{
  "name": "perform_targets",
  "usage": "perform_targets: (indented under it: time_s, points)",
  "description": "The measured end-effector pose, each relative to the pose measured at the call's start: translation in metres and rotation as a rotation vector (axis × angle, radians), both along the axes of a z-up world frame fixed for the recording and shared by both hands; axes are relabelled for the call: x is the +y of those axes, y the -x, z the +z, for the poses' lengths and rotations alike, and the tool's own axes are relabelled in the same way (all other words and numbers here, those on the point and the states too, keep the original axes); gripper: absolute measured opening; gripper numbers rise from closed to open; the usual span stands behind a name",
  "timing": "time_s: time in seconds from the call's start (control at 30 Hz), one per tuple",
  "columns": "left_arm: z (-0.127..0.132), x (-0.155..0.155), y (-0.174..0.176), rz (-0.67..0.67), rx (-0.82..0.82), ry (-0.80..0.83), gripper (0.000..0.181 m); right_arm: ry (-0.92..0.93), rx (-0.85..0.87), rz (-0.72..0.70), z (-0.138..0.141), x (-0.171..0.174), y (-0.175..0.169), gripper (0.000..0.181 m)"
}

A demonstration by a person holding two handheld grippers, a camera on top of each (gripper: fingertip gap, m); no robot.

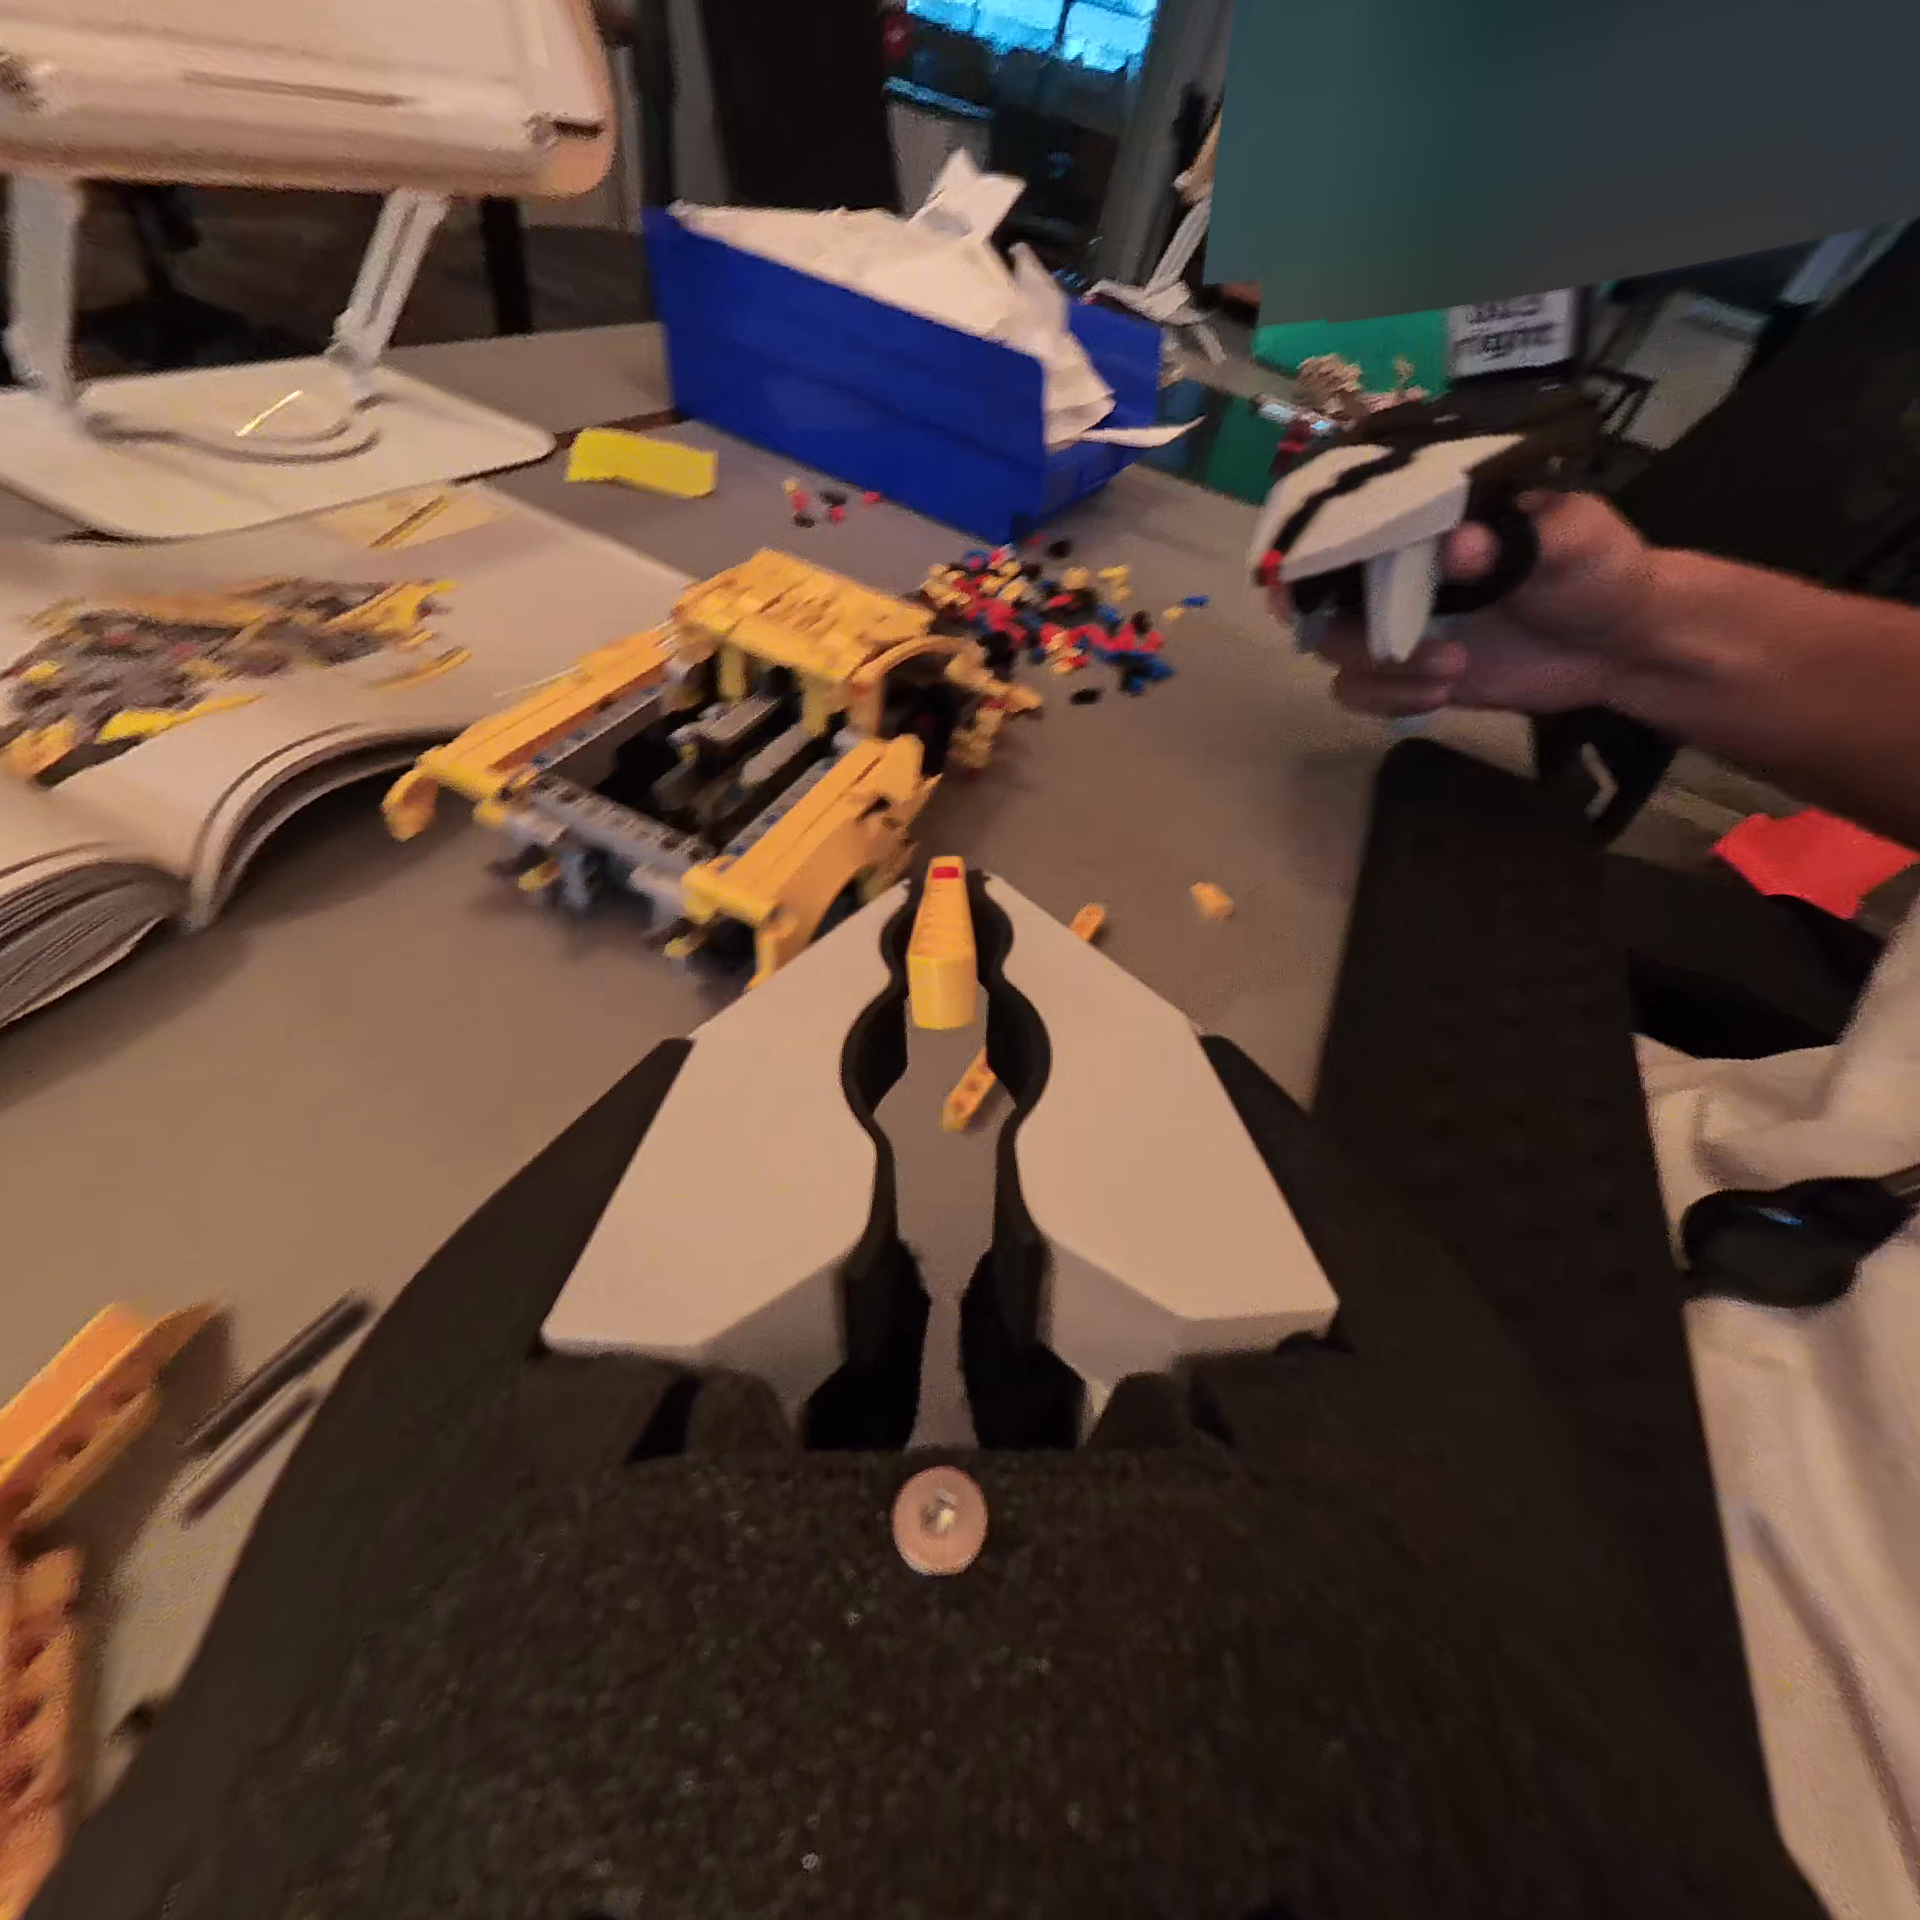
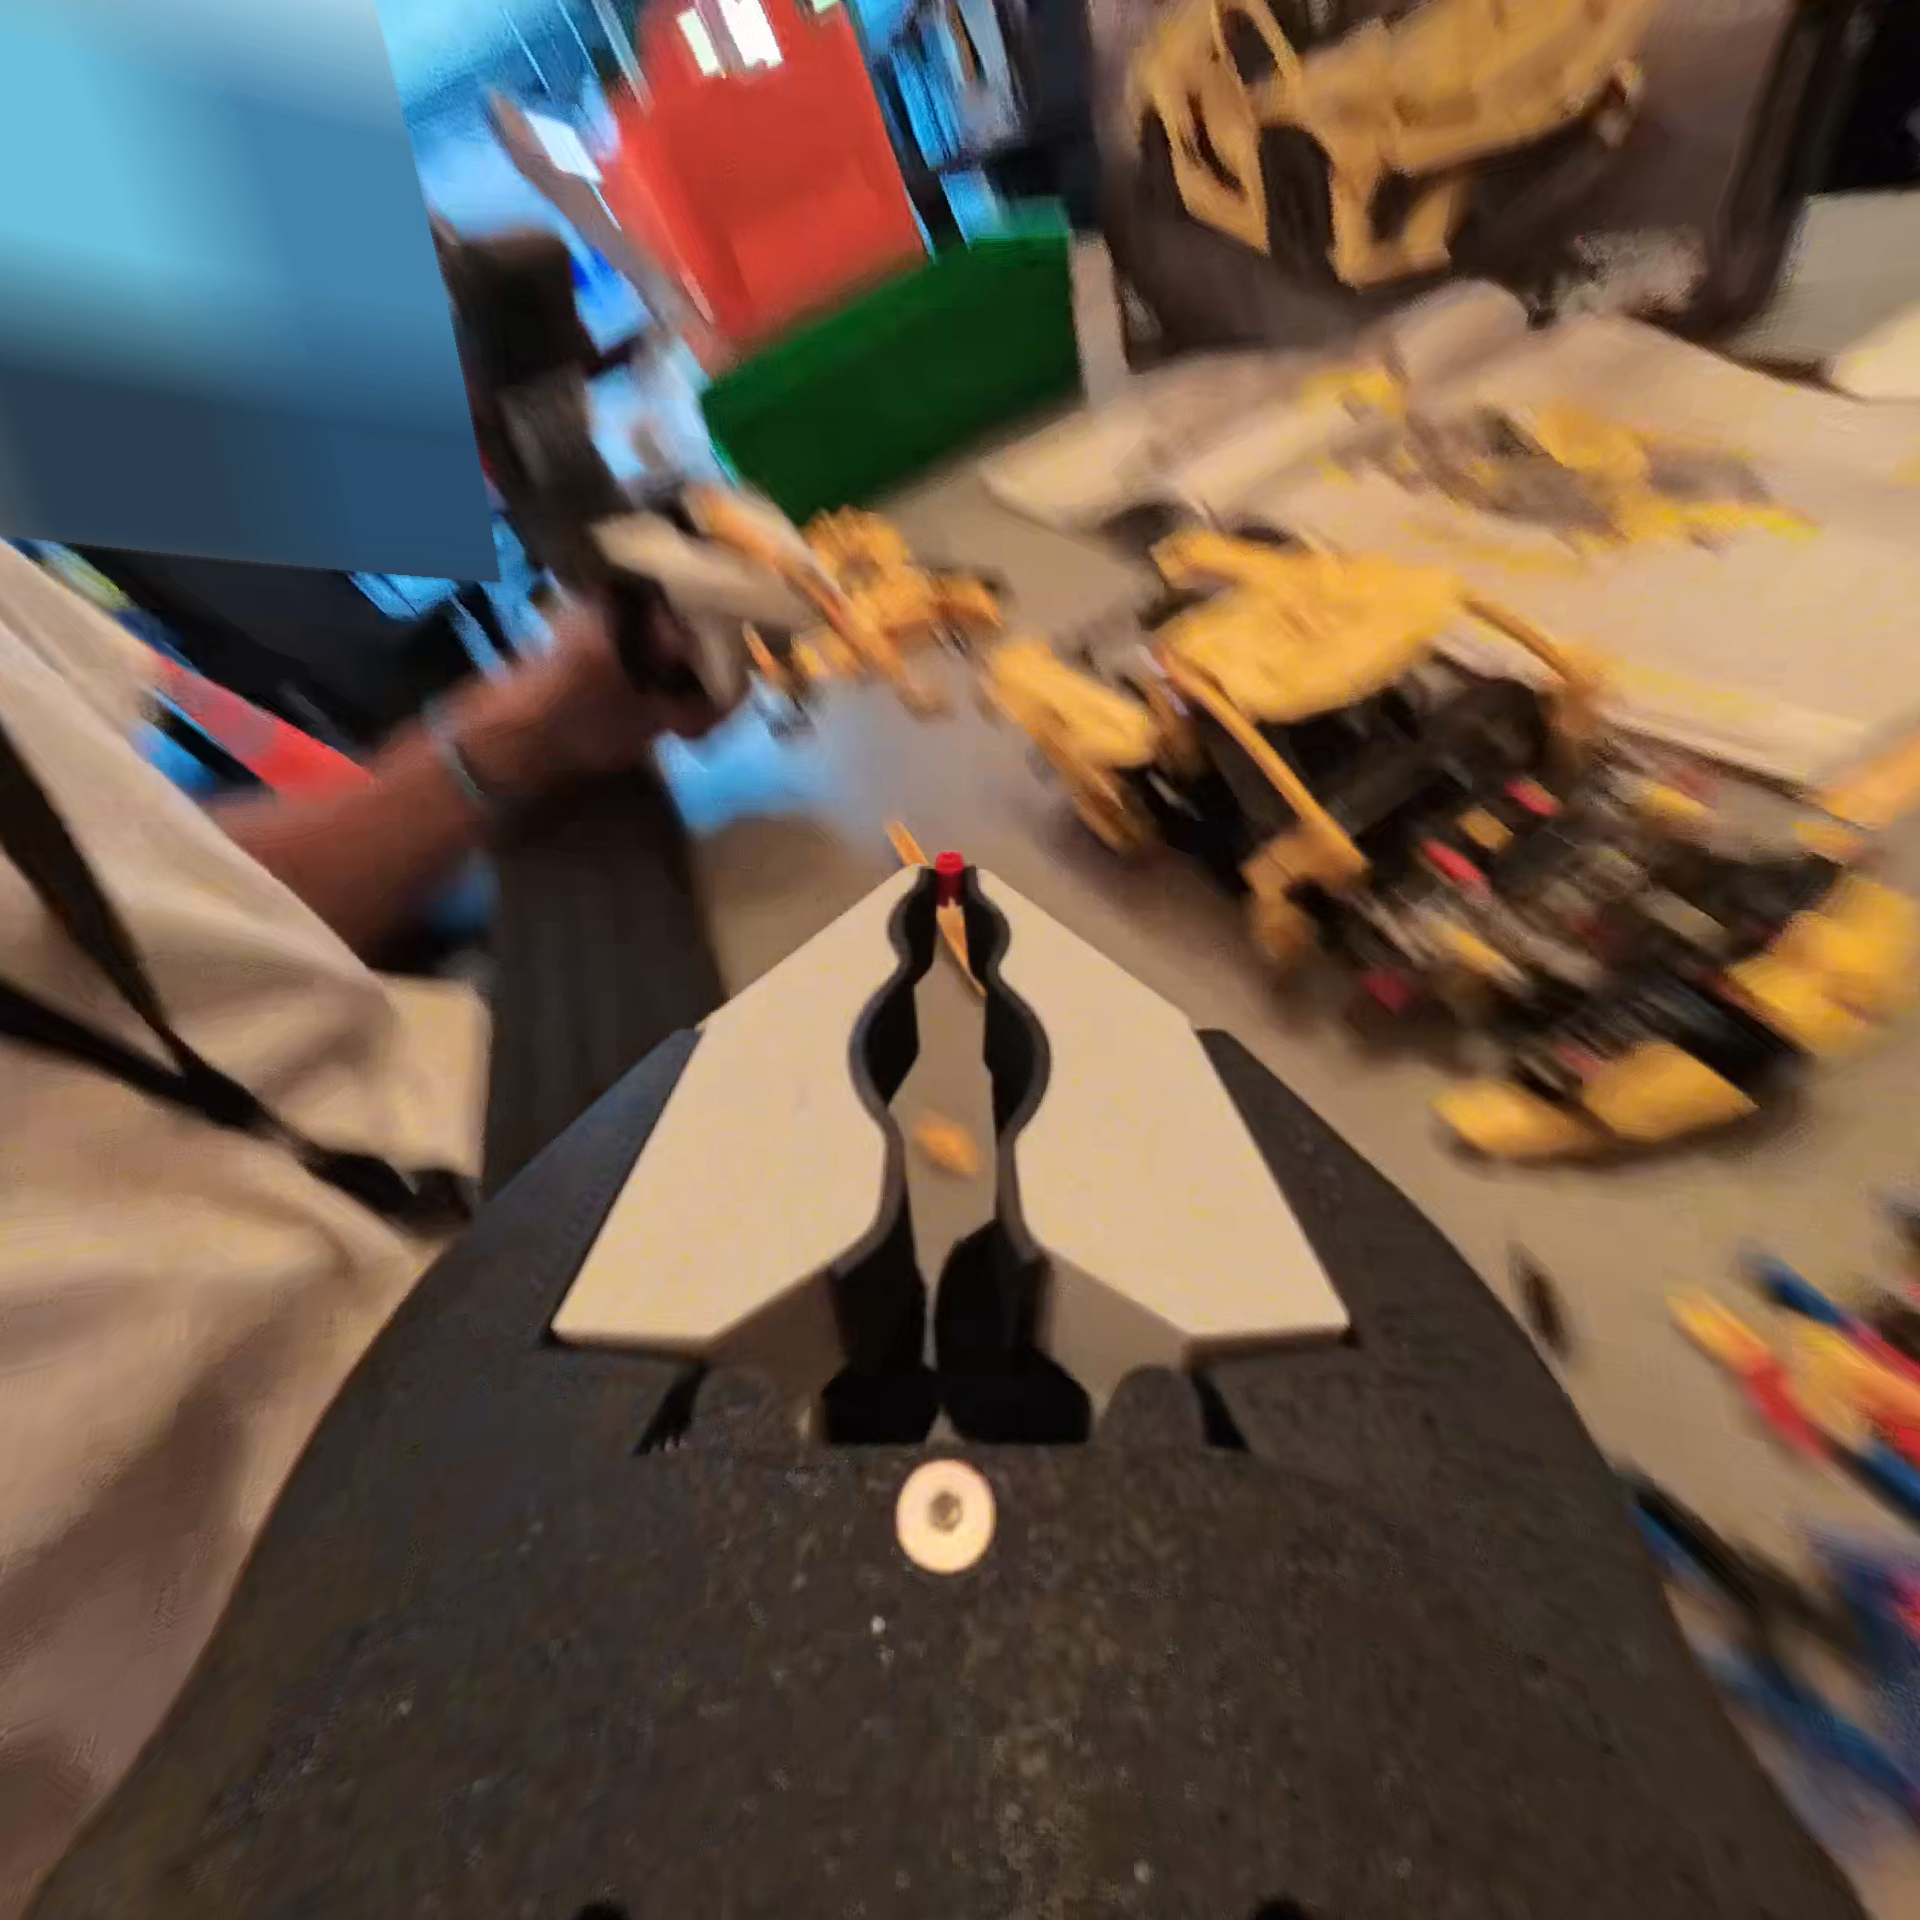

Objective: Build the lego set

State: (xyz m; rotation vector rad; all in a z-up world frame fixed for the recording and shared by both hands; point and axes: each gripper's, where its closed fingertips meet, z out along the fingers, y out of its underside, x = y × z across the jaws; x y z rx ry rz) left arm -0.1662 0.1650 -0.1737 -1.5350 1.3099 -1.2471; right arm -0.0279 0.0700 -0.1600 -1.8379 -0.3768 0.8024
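My left gripper (image 1: 943, 883) is shut on a yellow lego beam (image 1: 940, 951) with a red pin at its far end, held above the grey table just in front of the half-built yellow lego car (image 1: 717, 748). My right gripper (image 2: 948, 878) is shut on a small red pin (image 2: 947, 865); it also shows in the left wrist view (image 1: 1288, 582), held in a hand at the right above the table. The car also shows blurred in the right wrist view (image 2: 1403, 790). The left gripper shows far off in the right wrist view (image 2: 727, 613).
An open instruction book (image 1: 239, 665) lies left of the car. A pile of small loose pieces (image 1: 1060, 623) lies behind it, near a blue bin (image 1: 894, 384) with white paper. Loose yellow pieces (image 1: 971, 1091) lie on the table (image 1: 364, 1091). A black pad (image 1: 1475, 1039) lies at the right. Spacing between my two grippers at the tips: around 20 centimeters.
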Motion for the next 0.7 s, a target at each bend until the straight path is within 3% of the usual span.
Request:
perform_targets:
  time_s: [0.17,0.3,0.4,0.57,0.7]
  points:
    - [0.023,-0.038,-0.023,-0.056,-0.095,-0.082,0.007,-0.084,0.315,0.010,0.043,0.048,0.088,0.002]
    - [0.022,-0.045,-0.027,-0.054,-0.092,-0.100,0.007,-0.079,0.202,-0.037,0.027,0.070,0.128,0.003]
    - [0.018,-0.041,-0.026,-0.029,-0.068,-0.138,0.007,-0.070,0.106,-0.070,0.016,0.072,0.132,0.002]
    - [0.013,-0.040,-0.028,-0.001,-0.032,-0.220,0.007,-0.014,0.131,-0.049,0.010,0.065,0.127,0.003]
    - [0.014,-0.035,-0.025,0.003,-0.041,-0.177,0.007,-0.013,0.122,-0.042,0.006,0.062,0.123,0.003]
